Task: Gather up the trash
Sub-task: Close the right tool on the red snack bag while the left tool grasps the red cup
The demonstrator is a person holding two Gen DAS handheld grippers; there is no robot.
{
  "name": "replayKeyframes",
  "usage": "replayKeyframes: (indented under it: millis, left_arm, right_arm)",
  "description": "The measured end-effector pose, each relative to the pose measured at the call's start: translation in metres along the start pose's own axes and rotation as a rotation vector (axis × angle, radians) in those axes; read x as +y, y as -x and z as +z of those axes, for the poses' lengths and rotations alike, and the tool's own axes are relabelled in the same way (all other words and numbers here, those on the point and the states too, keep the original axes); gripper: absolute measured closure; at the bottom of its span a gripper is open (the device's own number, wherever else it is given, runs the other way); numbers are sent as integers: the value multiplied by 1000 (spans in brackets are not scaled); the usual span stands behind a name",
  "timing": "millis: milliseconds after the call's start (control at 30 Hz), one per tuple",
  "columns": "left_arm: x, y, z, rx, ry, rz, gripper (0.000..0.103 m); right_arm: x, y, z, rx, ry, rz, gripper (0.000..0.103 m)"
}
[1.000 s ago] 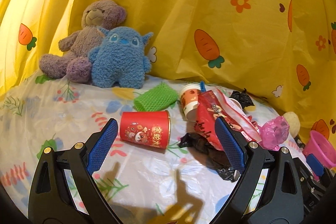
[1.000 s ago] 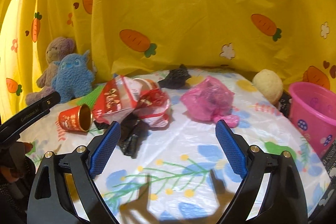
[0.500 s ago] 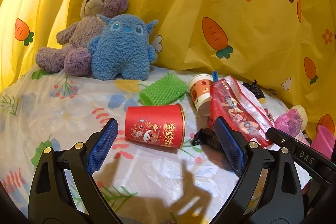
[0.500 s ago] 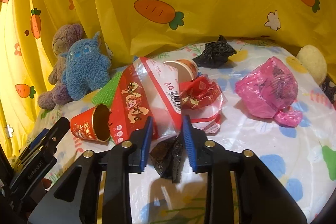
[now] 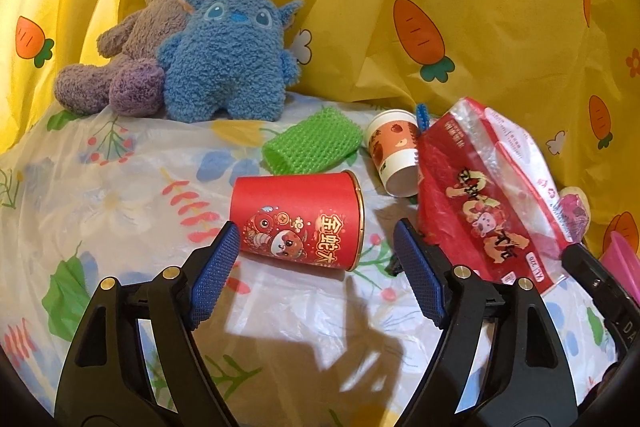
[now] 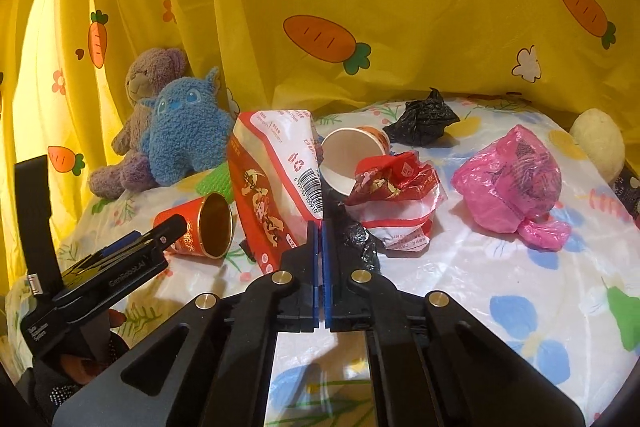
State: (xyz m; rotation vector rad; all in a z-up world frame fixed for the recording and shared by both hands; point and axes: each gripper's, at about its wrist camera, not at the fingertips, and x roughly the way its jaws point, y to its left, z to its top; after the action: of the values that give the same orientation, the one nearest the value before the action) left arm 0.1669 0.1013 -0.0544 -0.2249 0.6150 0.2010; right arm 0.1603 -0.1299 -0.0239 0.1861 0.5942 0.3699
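We find the right claw [image 6: 320, 227] clamped together on the lower corner of the red snack bag [image 6: 272, 187], which stands tilted on the floral worktop [image 6: 480, 287]. The left claw [image 5: 316, 247] stands apart, jaws closing, around the red paper cup [image 5: 298, 219] lying on its side, pads not yet pressing.

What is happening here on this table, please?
A person with two hand-held grippers is collecting trash. The right gripper has shut its jaws on the corner of the red snack bag. The left gripper is closing its jaws around the red paper cup lying on its side, not yet touching it. Other litter waits on the table.
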Motion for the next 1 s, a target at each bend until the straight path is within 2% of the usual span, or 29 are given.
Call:
replayKeyframes:
  millis: [300,500,567,667,833,1000]
  left_arm:
    - [-7,-23,4,68,-18,47,40]
    - [-5,-35,4,120,-9,69,64]
    - [-1,-37,3,131,-2,78,79]
    - [6,-38,1,144,18,91,93]
    - [15,-33,1,121,49,92,98]
    - [18,-23,2,91,68,47,100]
  right_arm:
    - [-23,16,-9,12,-29,-30,100]
    - [-28,26,-15,-2,-43,-20,100]
    - [-29,28,-17,-3,-45,-19,100]
    - [-29,30,-20,-6,-48,-12,100]
    - [-29,39,-23,-18,-33,-5,100]
    - [-32,51,-25,-36,-30,-11,100]
